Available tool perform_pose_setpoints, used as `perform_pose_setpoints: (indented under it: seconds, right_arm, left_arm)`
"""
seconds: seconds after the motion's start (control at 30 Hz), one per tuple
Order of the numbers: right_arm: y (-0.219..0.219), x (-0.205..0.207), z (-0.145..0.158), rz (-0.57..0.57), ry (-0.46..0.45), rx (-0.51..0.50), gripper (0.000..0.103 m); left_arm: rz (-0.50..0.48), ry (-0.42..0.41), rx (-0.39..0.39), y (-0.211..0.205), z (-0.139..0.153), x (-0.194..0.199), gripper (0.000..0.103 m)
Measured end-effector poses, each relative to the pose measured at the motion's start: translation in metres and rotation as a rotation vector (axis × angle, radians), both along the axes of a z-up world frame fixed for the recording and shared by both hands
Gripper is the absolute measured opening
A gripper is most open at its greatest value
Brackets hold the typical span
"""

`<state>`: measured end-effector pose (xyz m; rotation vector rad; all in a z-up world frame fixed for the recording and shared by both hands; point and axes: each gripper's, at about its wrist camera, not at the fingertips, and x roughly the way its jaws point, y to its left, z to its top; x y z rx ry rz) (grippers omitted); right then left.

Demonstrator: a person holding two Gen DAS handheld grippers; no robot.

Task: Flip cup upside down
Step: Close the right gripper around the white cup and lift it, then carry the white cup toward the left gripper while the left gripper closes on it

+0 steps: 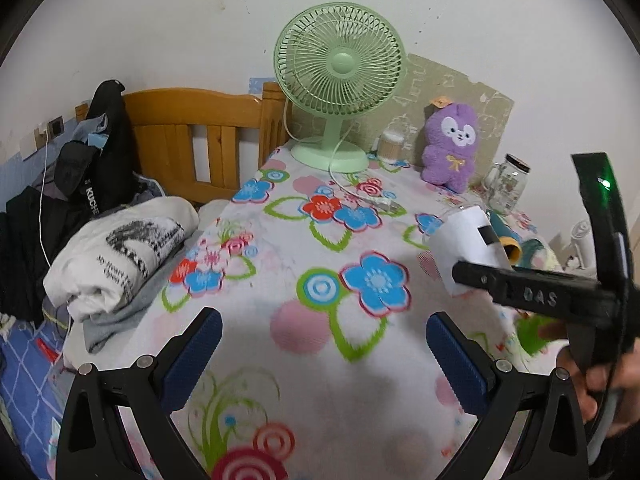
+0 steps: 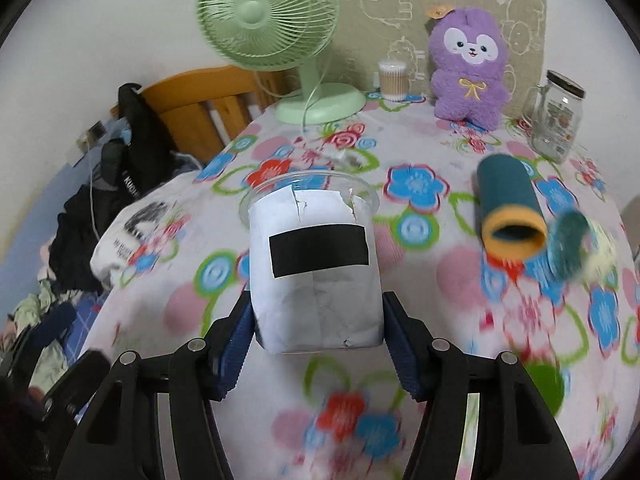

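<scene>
A clear plastic cup (image 2: 316,276) wrapped in white paper with a black rectangle is held between the blue pads of my right gripper (image 2: 316,340), above the floral tablecloth (image 2: 420,280). The cup is tilted, its open rim pointing away from the camera. In the left wrist view the same cup (image 1: 466,246) appears at the right, held by the right gripper (image 1: 472,276), tipped on its side. My left gripper (image 1: 324,344) is open and empty, low over the near part of the floral tablecloth (image 1: 304,248).
A green fan (image 2: 268,16), a cotton-swab jar (image 2: 393,80), a purple plush toy (image 2: 470,64) and a glass jar (image 2: 558,116) stand at the back. A teal tube with a yellow rim (image 2: 510,208) lies right of the cup. A bed with clothes (image 1: 116,248) is at the left.
</scene>
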<state>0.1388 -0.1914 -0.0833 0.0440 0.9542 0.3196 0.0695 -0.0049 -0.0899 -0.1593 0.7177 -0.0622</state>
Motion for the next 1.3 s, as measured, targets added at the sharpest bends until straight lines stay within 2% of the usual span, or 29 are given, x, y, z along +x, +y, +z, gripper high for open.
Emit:
perform_pose_setpoints:
  seconds: [0.3,0.53,0.6,0.73,0.77,0.9,1.1,1.3]
  right_arm:
    - [0.002,-0.077,-0.028,-0.01,0.055,-0.102,0.065]
    - [0.007,-0.097,-0.038,0.008,0.051,-0.13,0.065]
    - [0.007,-0.097,-0.037,0.015,0.063,-0.129,0.067]
    - [0.001,-0.099,-0.027,0.033,0.07,-0.071,0.078]
    - [-0.003,-0.101,-0.022,0.038,0.061,-0.049,0.082]
    - [-0.027,-0.112,-0.001,0.042,0.03,0.033,0.084]
    - [-0.077,-0.133,0.023,-0.038,-0.044,0.051,0.085]
    - [-0.128,-0.146,0.017,-0.138,-0.039,0.082,0.085]
  left_arm:
    - [-0.012,0.025,-0.01,-0.003,-0.021,-0.062,0.103]
    - [-0.01,0.042,0.001,-0.011,-0.029,-0.084,0.103]
    - [-0.015,0.042,0.002,-0.013,-0.029,-0.089,0.103]
    - [-0.024,0.036,0.009,-0.019,-0.027,-0.095,0.103]
    - [-0.027,0.032,0.007,-0.02,-0.027,-0.095,0.103]
    - [-0.04,0.015,0.008,-0.028,-0.023,-0.097,0.103]
    - [-0.093,-0.006,0.019,-0.058,-0.019,-0.089,0.103]
    - [-0.149,-0.016,0.025,-0.101,-0.025,-0.068,0.103]
